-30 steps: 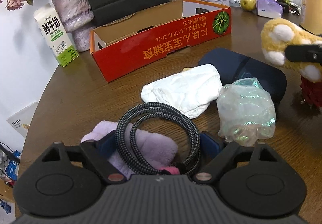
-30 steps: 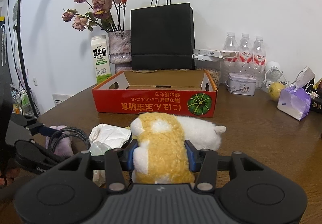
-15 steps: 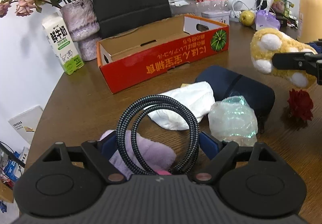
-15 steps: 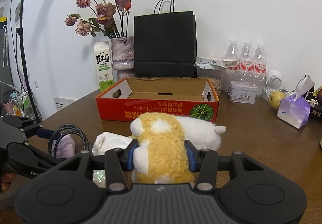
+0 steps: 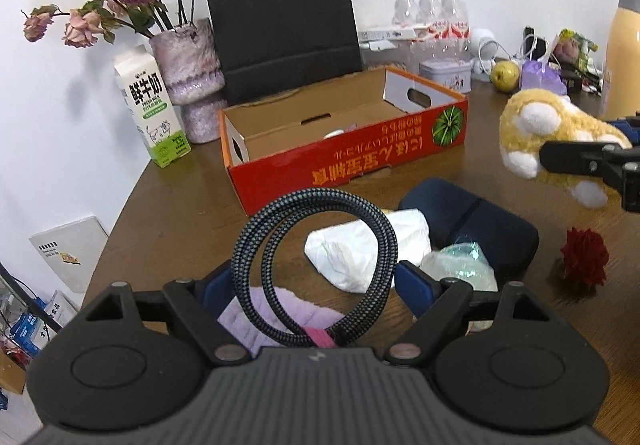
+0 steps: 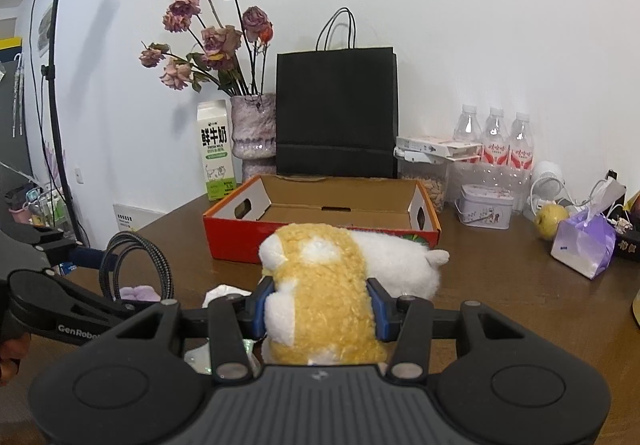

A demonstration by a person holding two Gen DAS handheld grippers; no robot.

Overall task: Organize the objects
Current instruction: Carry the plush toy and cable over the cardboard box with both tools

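Note:
A coil of black-and-grey braided cable (image 5: 316, 199) stands upright between the blue pads of my left gripper (image 5: 316, 281), which is shut on it and holds it above the table. The same cable (image 6: 136, 269) shows at the left of the right wrist view. My right gripper (image 6: 320, 305) is shut on a yellow-and-white plush toy (image 6: 324, 285), held off the table. In the left wrist view the plush toy (image 5: 536, 125) and right gripper (image 5: 592, 165) are at the far right. An open red cardboard box (image 5: 348, 165) lies ahead, almost empty; from the right it is the box (image 6: 236, 241) just behind the toy.
On the brown table below the cable lie a purple fluffy item (image 5: 260, 309), a white crumpled cloth (image 5: 352, 249), a clear plastic bag (image 5: 460, 265), a dark blue case (image 5: 480, 225) and a red flower (image 5: 584, 257). A milk carton (image 5: 152, 105), vase (image 5: 188, 73), black paper bag (image 5: 280, 13) and bottles (image 6: 496, 141) line the wall.
Both grippers have risen with their loads. The cable coil has lifted clear of the purple fluffy item, and more of the box's inside shows.

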